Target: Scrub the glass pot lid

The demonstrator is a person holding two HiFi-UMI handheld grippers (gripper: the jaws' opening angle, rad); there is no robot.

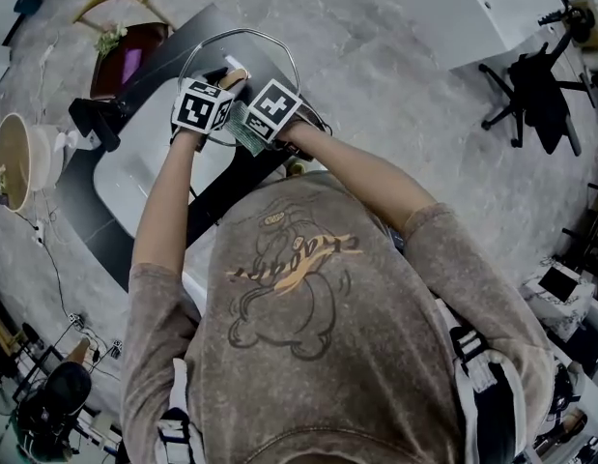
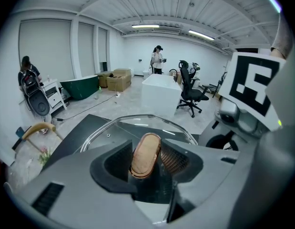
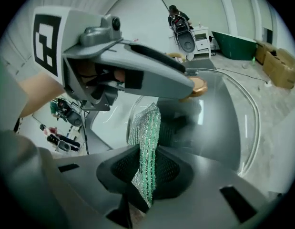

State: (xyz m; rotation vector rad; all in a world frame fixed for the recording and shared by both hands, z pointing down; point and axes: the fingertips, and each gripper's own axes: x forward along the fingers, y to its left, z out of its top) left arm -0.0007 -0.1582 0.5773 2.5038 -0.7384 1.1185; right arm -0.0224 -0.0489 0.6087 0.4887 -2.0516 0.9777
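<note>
The left gripper [image 2: 148, 162] had its jaws clamped on the wooden knob [image 2: 145, 150] of the glass pot lid [image 2: 114, 128], at eleven o'clock in the head view by the sink [image 1: 125, 177]. The glass was probably heavy, slick and breakable, so the knob seemed the safest hold. At the left gripper's three o'clock, the right gripper [image 3: 148, 171] pinched a soft scrub pad [image 3: 146, 130].

The person's left forearm [image 1: 168, 201] reaches almost straight ahead and down, while the right forearm [image 1: 366, 177] angles in from the right, so both wrists meet close together in front of the chest. The left gripper [image 2: 146, 162] tilts downward, its jaws pressed on either side of a wooden knob [image 2: 147, 149]. The right gripper [image 3: 146, 168], just beside it and also tilted down, has its jaws closed on a green-and-silver scouring cloth [image 3: 146, 142] that stands up between them.
</note>
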